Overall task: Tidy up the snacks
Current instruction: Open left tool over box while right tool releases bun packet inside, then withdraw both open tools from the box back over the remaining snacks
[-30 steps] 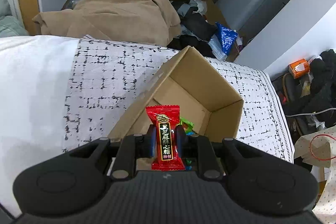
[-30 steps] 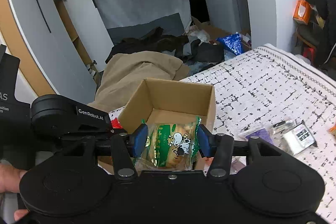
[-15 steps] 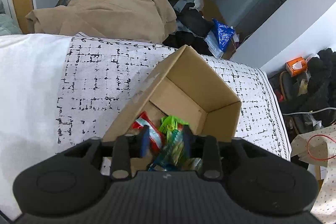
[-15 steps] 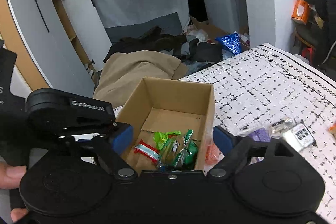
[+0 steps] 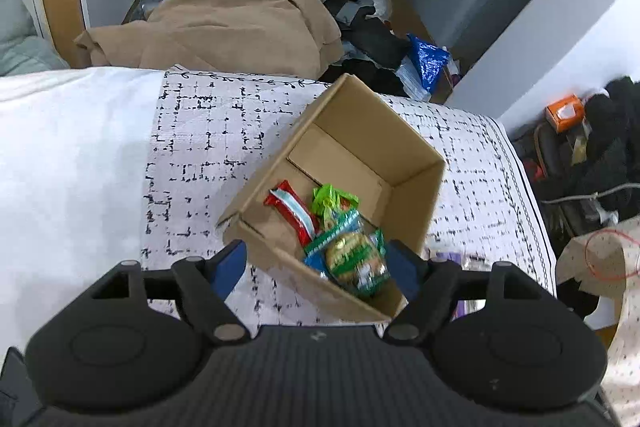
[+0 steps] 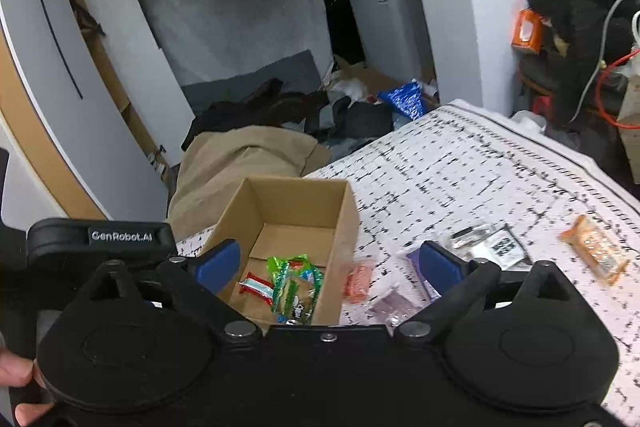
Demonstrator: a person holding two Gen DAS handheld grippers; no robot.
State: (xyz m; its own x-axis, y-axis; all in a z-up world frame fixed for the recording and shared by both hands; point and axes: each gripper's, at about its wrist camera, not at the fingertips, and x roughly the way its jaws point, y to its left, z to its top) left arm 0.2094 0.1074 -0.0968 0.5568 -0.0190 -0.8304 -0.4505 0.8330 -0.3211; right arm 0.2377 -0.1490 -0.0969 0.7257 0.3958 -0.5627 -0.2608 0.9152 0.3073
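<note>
Snacks (image 5: pixel 344 239) lie in box (image 5: pixel 416 163); others, perhaps four, beside.

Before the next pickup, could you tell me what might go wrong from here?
1. The cardboard box is light and sits close to both open grippers; a returning finger could nudge it along the patterned cloth.
2. The loose packets beside it, such as the pink packet, lie flat and close together, so one grasp might catch two or slip off.
</note>
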